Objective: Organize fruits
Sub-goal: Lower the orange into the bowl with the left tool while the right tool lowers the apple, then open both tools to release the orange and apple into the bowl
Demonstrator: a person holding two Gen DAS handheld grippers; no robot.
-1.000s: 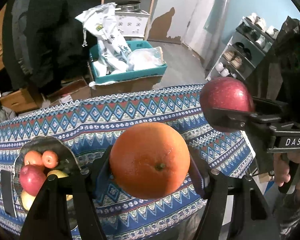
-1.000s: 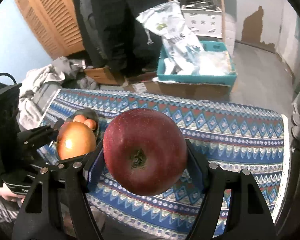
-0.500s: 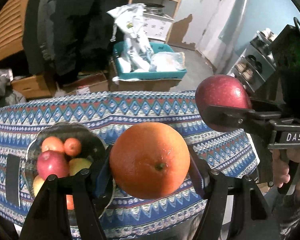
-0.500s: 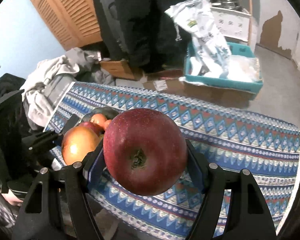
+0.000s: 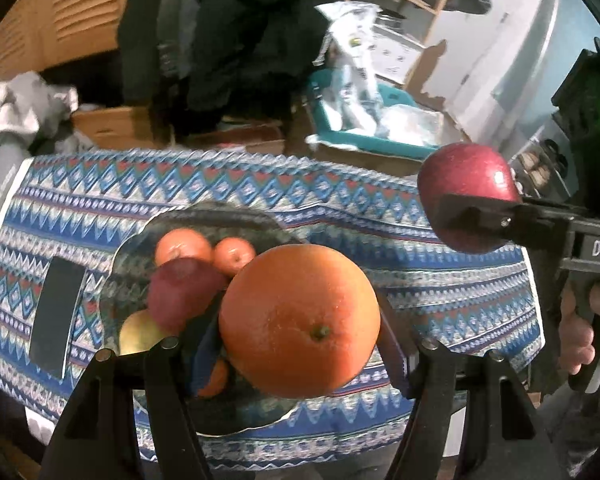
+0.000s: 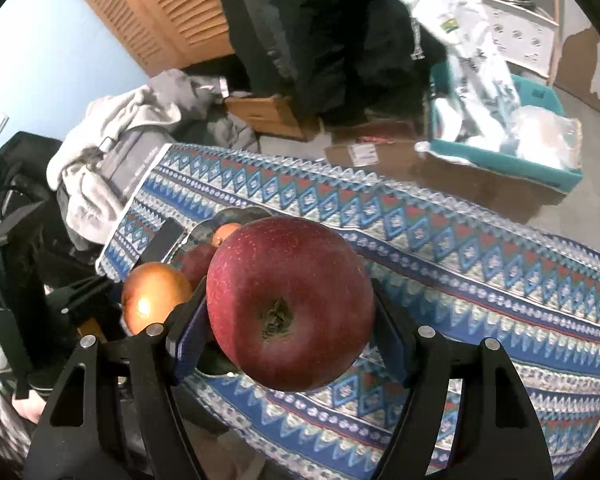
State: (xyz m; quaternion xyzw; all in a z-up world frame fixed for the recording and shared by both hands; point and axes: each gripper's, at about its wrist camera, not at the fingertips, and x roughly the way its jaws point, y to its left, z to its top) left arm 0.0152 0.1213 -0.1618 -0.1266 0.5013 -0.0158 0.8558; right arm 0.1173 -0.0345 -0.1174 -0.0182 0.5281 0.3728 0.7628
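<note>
My left gripper [image 5: 300, 320] is shut on a large orange [image 5: 299, 320] and holds it just above the right part of a dark glass bowl [image 5: 140, 240]. The bowl holds a red apple [image 5: 182, 292], two small oranges [image 5: 184, 246] and a yellow fruit [image 5: 138, 334]. My right gripper [image 6: 290, 304] is shut on a dark red apple [image 6: 290, 304], held in the air to the right of the bowl; it also shows in the left wrist view [image 5: 466, 196]. The orange also shows in the right wrist view [image 6: 154, 294].
A blue patterned cloth [image 5: 420, 280] covers the table. A dark phone [image 5: 56, 316] lies left of the bowl. Behind the table are a teal crate with bags [image 5: 364, 128], cardboard boxes [image 5: 116, 128], a grey clothes pile [image 6: 112, 132] and a wooden shelf [image 5: 400, 20].
Both grippers have swung left with their fruit. The bowl has moved from the far left of the left wrist view to just under the orange. Neither grip has changed.
</note>
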